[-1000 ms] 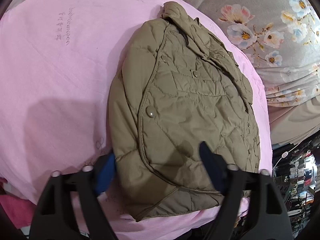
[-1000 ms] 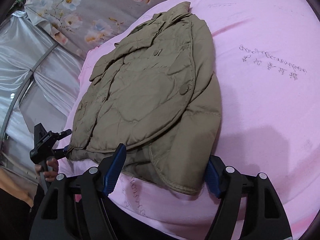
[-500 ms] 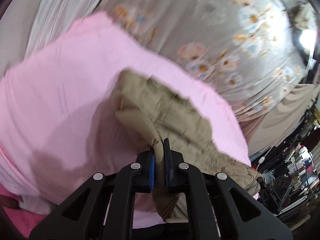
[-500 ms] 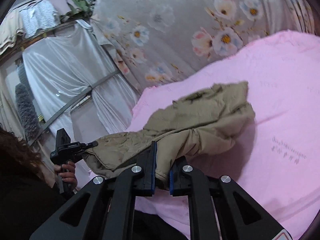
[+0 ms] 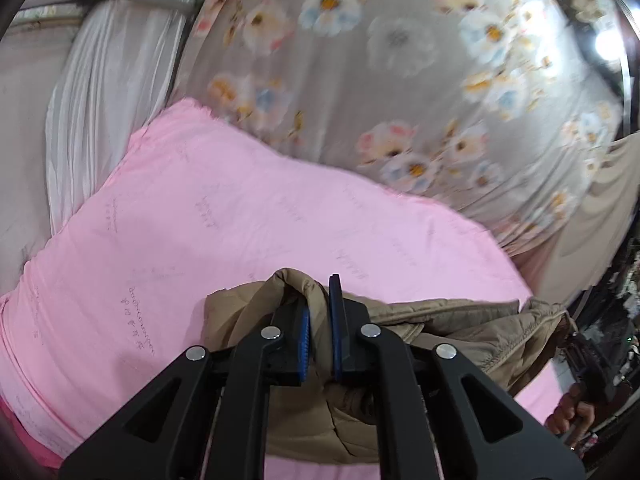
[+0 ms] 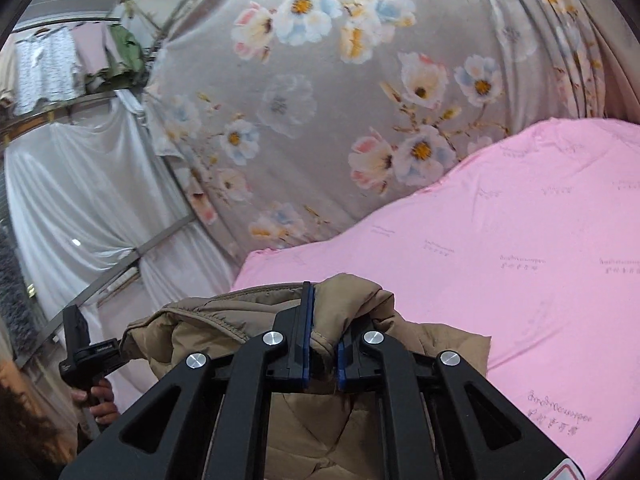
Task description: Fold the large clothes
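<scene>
1. Left gripper (image 5: 319,322) is pinched tight on a fold of the jacket (image 5: 460,320), its blue pads (image 5: 305,344) nearly meeting around the cloth.
2. Right gripper (image 6: 320,334) is clamped the same way on a bunched edge of the jacket (image 6: 348,292).
3. The jacket hangs between the two grippers at the near edge, over the pink sheet (image 5: 240,232).
4. From the right camera, the jacket drapes left toward the hand (image 6: 98,402) on the other gripper's handle.
5. Floral curtain (image 6: 320,120) on the far side.
</scene>
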Available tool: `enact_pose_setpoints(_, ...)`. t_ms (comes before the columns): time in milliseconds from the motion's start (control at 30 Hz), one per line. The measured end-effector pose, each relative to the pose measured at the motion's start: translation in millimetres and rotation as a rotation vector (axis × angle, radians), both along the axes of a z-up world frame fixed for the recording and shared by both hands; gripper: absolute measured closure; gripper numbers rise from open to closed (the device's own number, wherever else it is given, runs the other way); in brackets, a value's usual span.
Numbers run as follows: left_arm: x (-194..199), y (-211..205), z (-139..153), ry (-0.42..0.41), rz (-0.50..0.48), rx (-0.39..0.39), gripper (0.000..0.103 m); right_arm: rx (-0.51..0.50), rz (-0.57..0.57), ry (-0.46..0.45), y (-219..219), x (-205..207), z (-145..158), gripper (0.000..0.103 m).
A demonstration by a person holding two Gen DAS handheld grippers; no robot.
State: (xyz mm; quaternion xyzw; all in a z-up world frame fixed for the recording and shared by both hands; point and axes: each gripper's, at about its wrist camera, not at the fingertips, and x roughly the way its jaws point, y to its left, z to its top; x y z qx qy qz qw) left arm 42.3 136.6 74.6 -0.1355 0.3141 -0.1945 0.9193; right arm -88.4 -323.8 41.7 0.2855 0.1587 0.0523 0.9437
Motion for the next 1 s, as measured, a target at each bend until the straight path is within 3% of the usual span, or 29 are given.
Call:
enact_pose_setpoints(167,77.3,-28.4,-54.8,0.104,0.071,0.124,0.093,-0.001,-0.057,0.138,-11.7,73.7,-36.6,0.094)
enact_pose_setpoints(267,108.7,-44.7,-89.4,0.159,0.095,0.195,0.093,-0.041,-0.087,0.227,-13.3,109.5,-64.1,0.094)
enact_pose_setpoints(433,138.1,-65.5,-139.8,0.226,0.108,0.289,0.091,-0.007,-0.117,0.336,-25.2,144.5,-113.1,0.094)
enact_pose_setpoints(600,147.5,-70.8,-171.4,0.239,0.104,0.288,0.09,-0.023,-0.12,0.393,-24.7,157.5,-144.8,0.094)
enact_pose_setpoints(700,145.5,-72.3,-184.2,0.2,0.104,0.283,0.089,-0.049,-0.121,0.394,-20.4,158.9,-156.4,0.094)
enact_pose_setpoints(833,140.3,-79.7,-191.4,0.144,0.115,0.298,0.089,-0.05,-0.115,0.387,-17.3,158.0,-163.5,0.094)
enact_pose_setpoints(1000,144.3,-75.7,-197.8,0.141,0.116,0.254,0.089,-0.006,-0.103,0.374,-21.1,158.9,-168.6,0.093)
